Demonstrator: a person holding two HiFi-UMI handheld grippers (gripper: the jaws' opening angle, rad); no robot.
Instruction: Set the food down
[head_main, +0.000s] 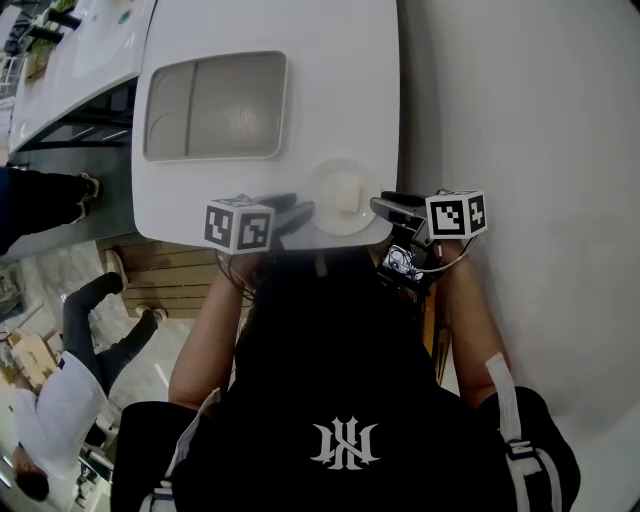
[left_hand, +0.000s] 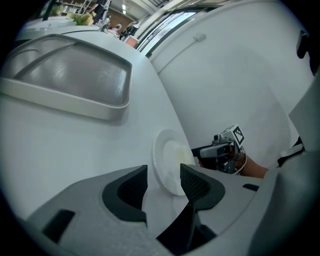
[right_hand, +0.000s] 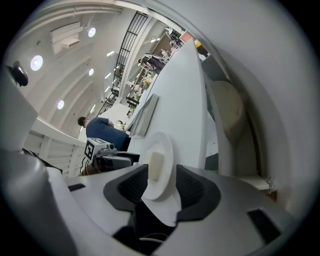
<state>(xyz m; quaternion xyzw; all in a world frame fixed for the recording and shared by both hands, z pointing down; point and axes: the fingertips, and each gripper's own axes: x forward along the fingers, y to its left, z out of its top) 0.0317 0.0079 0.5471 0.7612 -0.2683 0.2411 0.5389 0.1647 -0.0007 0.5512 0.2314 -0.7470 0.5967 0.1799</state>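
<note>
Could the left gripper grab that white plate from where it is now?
Probably yes: the left gripper has its jaws apart, the plate sits right in front of them, and nothing lies between. The right gripper is at the opposite rim.

A white table (head_main: 330, 100) stood beside a pale wall (head_main: 540, 150). Round ceiling lights (right_hand: 36, 62) shone above a pale floor (head_main: 50, 272).

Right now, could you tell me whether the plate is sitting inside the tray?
No, the plate rests on the bare white table, apart from the tray.
</note>
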